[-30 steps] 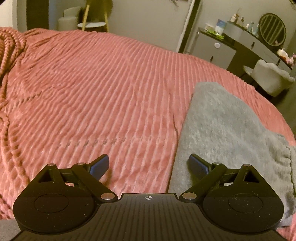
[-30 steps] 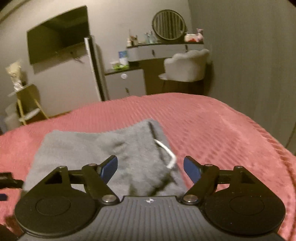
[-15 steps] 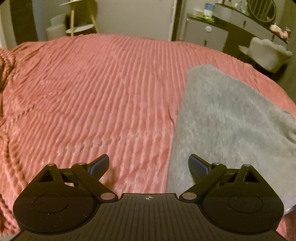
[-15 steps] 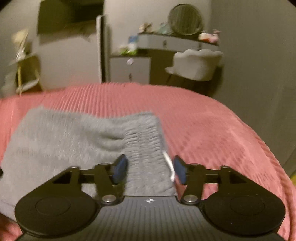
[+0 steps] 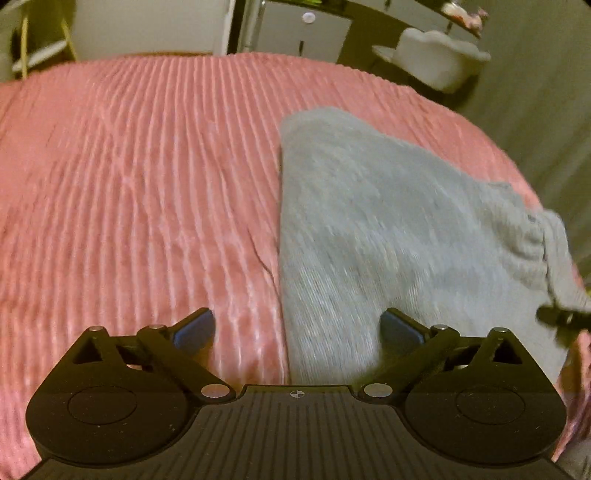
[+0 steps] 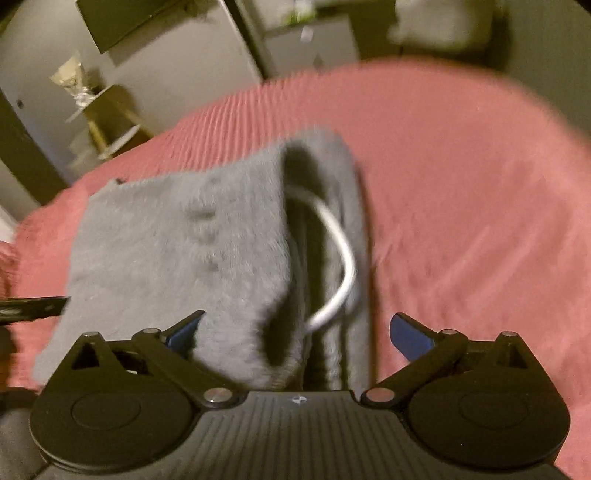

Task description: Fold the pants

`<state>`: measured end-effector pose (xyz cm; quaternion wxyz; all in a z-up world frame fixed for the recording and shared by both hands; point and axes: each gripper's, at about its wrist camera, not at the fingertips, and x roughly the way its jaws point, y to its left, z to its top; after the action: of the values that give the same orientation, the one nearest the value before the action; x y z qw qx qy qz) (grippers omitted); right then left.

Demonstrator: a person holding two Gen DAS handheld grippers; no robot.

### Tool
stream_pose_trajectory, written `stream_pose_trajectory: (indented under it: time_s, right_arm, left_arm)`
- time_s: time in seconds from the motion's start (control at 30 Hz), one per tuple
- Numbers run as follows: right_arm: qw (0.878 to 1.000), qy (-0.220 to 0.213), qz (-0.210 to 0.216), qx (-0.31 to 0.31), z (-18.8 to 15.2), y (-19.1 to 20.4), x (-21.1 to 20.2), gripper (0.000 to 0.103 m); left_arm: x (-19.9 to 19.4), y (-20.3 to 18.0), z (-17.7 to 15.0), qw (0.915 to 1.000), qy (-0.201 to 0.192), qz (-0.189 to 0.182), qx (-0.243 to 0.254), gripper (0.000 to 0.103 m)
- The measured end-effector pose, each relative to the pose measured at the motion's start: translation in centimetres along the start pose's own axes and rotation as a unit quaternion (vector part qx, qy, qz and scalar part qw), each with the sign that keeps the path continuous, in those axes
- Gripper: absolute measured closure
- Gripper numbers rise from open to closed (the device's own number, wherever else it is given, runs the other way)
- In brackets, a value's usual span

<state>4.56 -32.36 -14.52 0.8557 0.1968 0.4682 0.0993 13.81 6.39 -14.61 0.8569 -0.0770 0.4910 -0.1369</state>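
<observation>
Grey sweatpants (image 5: 388, 221) lie folded on a pink ribbed bedspread (image 5: 129, 184). My left gripper (image 5: 297, 328) is open, its fingers straddling the pants' left edge near the near end. My right gripper (image 6: 295, 330) is open over the waistband end of the pants (image 6: 207, 240), where the top layer is lifted and a white drawstring (image 6: 340, 258) loops out. The right gripper's tip shows at the far right of the left wrist view (image 5: 561, 317). The left gripper's tip shows at the left edge of the right wrist view (image 6: 33, 306).
The bedspread (image 6: 461, 203) extends to the right of the pants. Beyond the bed stand a white chair (image 5: 436, 55), a dresser (image 5: 303, 26) and a yellow side table (image 6: 107, 114). A dark TV (image 6: 122, 18) hangs on the wall.
My right gripper closed partly over the waistband half a second ago, then opened wide again; the waistband layer now stands lifted. My left gripper moved forward along the pants' left edge.
</observation>
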Motion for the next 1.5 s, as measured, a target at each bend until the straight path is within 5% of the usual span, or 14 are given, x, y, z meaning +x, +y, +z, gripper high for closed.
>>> stream_pose_trajectory:
  time_s: [0.3, 0.53, 0.63, 0.83, 1.03, 1.1, 1.13, 1.17, 1.33, 1.5]
  right_arm:
    - [0.995, -0.029, 0.043, -0.083, -1.2, 0.0, 0.5, 0.0]
    - [0.995, -0.048, 0.067, -0.058, -1.8, -0.6, 0.4, 0.0]
    - [0.996, -0.042, 0.078, -0.034, -1.2, -0.4, 1.1, 0.001]
    - [0.991, -0.017, 0.134, 0.016, 0.0, -3.0, 1.0, 0.018]
    - [0.99, 0.017, 0.141, 0.015, 2.0, -1.5, 3.8, 0.003]
    - [0.991, 0.013, 0.129, 0.011, 1.9, -0.8, 3.7, 0.005]
    - [0.993, 0.009, 0.115, 0.006, 1.7, -0.4, 3.4, 0.016]
    - [0.995, 0.006, 0.101, 0.001, 1.6, 0.0, 3.0, 0.034]
    - [0.994, -0.026, 0.109, -0.007, 1.3, 2.2, 0.3, 0.044]
    - [0.991, -0.06, 0.099, -0.068, 1.9, 6.9, -1.6, 0.048]
  left_arm:
    - [0.7, 1.3, 1.2, 0.997, 0.007, -0.058, -0.05, 0.001]
    - [2.0, 0.6, 1.5, 0.9914, 0.007, -0.118, -0.055, 0.001]
    - [3.1, -0.7, 1.9, 0.9937, 0.014, -0.108, -0.024, 0.0]
    - [2.3, -1.6, 1.9, 0.989, -0.005, -0.148, 0.002, 0.001]
    - [4.3, -2.5, 2.6, 0.9908, 0.011, -0.134, -0.012, 0.0]
    - [3.7, -2.4, 2.8, 0.9894, -0.003, -0.137, -0.05, 0.014]
    - [3.2, -2.5, 2.7, 0.9911, -0.009, -0.125, -0.045, 0.034]
    - [2.8, -3.1, 2.7, 0.9948, -0.009, -0.099, -0.025, 0.041]
    - [0.1, -5.8, 1.9, 0.9966, -0.044, -0.059, 0.037, 0.068]
    - [-2.3, -6.9, 3.2, 0.9933, -0.063, -0.082, 0.052, 0.072]
